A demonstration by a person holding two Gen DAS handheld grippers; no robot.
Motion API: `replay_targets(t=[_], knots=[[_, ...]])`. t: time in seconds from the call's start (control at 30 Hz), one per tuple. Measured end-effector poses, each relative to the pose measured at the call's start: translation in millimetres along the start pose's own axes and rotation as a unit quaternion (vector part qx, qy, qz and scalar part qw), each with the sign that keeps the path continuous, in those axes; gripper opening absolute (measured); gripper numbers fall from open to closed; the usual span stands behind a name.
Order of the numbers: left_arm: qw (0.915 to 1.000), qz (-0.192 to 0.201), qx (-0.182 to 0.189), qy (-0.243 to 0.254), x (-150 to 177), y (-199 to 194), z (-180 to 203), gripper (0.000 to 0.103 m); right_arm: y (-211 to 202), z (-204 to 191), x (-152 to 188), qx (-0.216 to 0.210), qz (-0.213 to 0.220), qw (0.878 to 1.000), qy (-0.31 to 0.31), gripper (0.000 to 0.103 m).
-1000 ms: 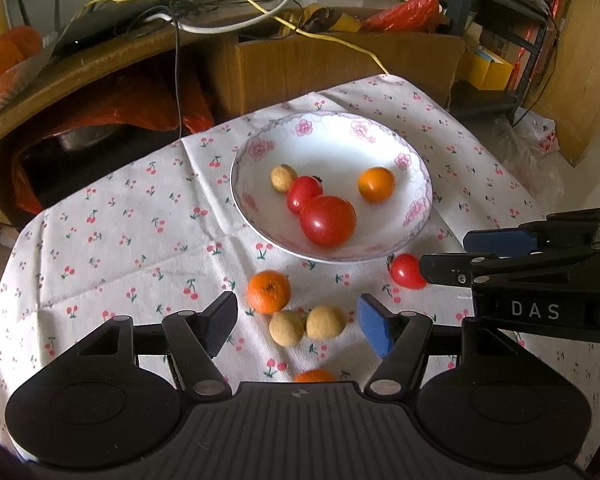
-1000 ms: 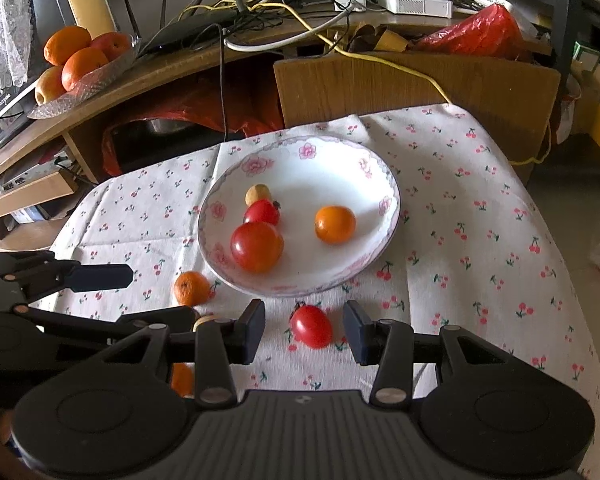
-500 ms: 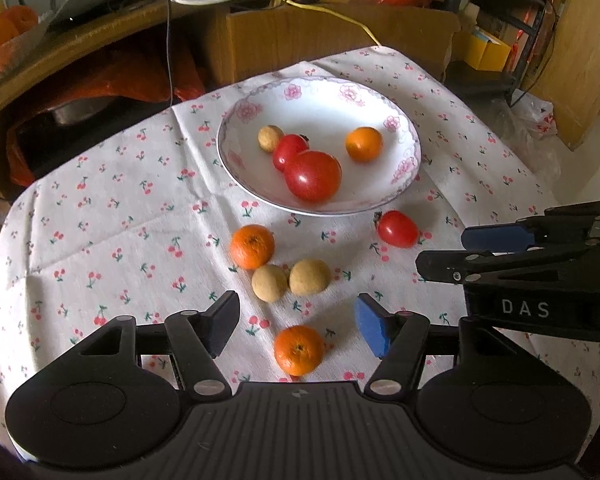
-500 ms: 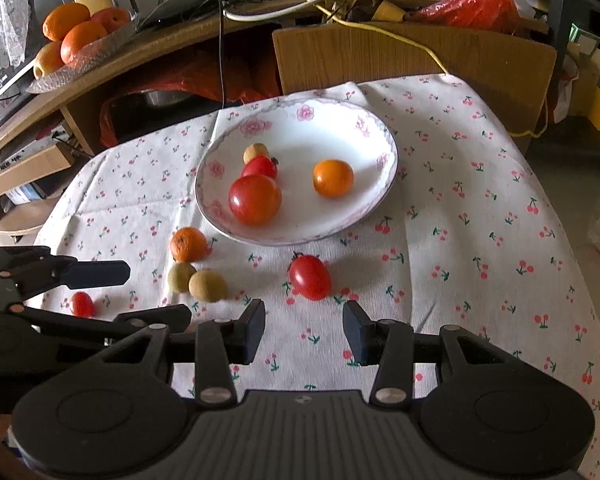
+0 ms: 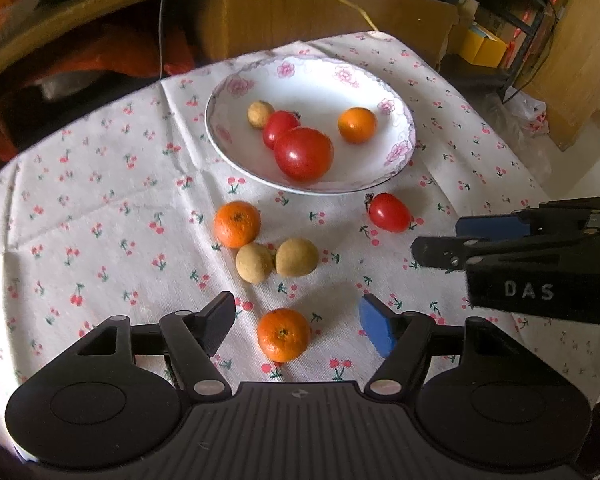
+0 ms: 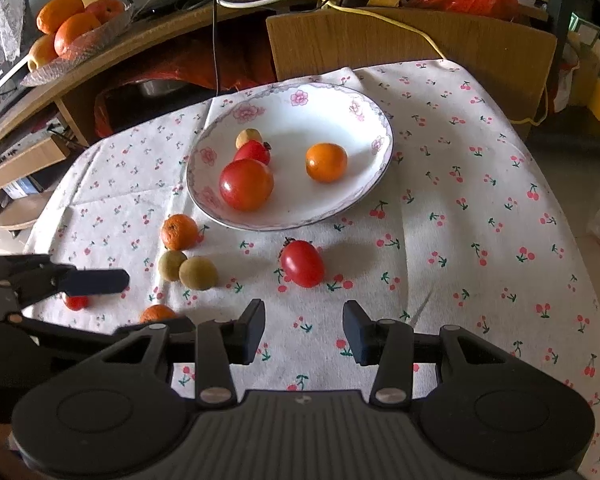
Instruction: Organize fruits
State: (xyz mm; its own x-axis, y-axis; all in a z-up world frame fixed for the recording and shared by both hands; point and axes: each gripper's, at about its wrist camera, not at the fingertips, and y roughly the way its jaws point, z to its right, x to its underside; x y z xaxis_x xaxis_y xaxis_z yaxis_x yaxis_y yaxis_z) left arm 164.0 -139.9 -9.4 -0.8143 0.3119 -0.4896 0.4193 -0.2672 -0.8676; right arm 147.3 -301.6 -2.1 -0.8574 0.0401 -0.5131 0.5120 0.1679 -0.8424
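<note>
Hanging spread and empty, the left gripper (image 5: 294,322) frames the nearest mandarin (image 5: 284,340) between its jaws, while the equally spread right gripper (image 6: 304,330) faces the oval tomato (image 6: 302,263) at twelve o'clock, short of the bowl (image 6: 374,176) beyond.

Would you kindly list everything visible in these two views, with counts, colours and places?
White floral-rimmed ceramic bowl: one, far centre of the cloth.
Fruit in the bowl: one large red tomato, one smaller red tomato, one orange mandarin, one tan longan.
Fruit on the cloth: two orange mandarins, two tan longans, one red cherry tomato, another small red one at the left edge.
Cherry-print white tablecloth: one, covering the table.
Glass dish of oranges: one, on the background shelf.
Left hand-held gripper: open, around the nearest mandarin.
Right hand-held gripper: open, empty.
</note>
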Motion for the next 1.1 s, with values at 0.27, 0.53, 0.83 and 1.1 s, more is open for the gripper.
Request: replay_targets(t=[0.27, 0.53, 0.83, 1.1], knots=[[0.9997, -0.026, 0.004, 0.001, 5, 14, 4, 0.067, 0, 7, -2, 0.004, -0.001, 1.000, 0.007, 0.038], [0.9994, -0.032, -0.007, 0.015, 9, 20, 4, 0.057, 2, 7, 1, 0.003, -0.007, 1.000, 0.002, 0.038], [0.9989, -0.022, -0.012, 0.039, 11, 15, 8, 0.040, 5, 1, 1, 0.009, -0.008, 1.000, -0.014, 0.038], [0.9985, -0.020, -0.005, 0.050, 11, 12, 12, 0.040, 9, -1, 1, 0.015, -0.011, 1.000, -0.025, 0.038]])
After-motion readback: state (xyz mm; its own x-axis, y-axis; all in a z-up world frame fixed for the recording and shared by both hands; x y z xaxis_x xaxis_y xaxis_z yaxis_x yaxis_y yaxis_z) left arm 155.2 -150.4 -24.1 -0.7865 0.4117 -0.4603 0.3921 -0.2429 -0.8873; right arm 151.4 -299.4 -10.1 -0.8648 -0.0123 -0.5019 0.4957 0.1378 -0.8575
